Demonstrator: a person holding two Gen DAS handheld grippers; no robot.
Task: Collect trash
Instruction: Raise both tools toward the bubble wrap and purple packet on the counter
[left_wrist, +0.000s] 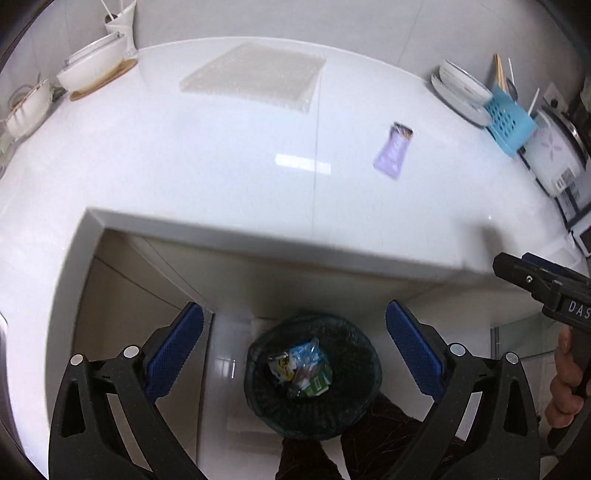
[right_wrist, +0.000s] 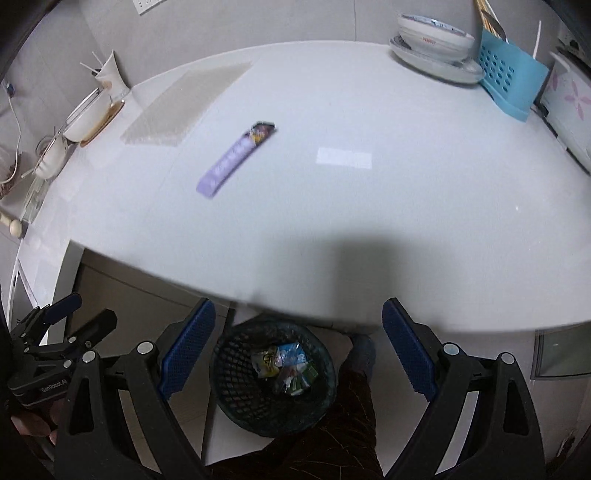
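A purple snack wrapper (left_wrist: 392, 151) lies flat on the white counter (left_wrist: 221, 166); it also shows in the right wrist view (right_wrist: 236, 157). A black mesh trash bin (left_wrist: 312, 376) stands on the floor below the counter edge and holds several wrappers (left_wrist: 301, 367); it also shows in the right wrist view (right_wrist: 273, 376). My left gripper (left_wrist: 294, 349) is open and empty above the bin. My right gripper (right_wrist: 298, 349) is open and empty above the bin too. Each gripper shows at the edge of the other's view.
A translucent mat (left_wrist: 255, 75) lies at the back of the counter. White bowls (left_wrist: 94, 72) stand back left. Stacked plates (right_wrist: 434, 42), a blue utensil basket (right_wrist: 511, 83) and a rice cooker (left_wrist: 554, 151) stand back right. The person's leg (right_wrist: 332, 435) is beside the bin.
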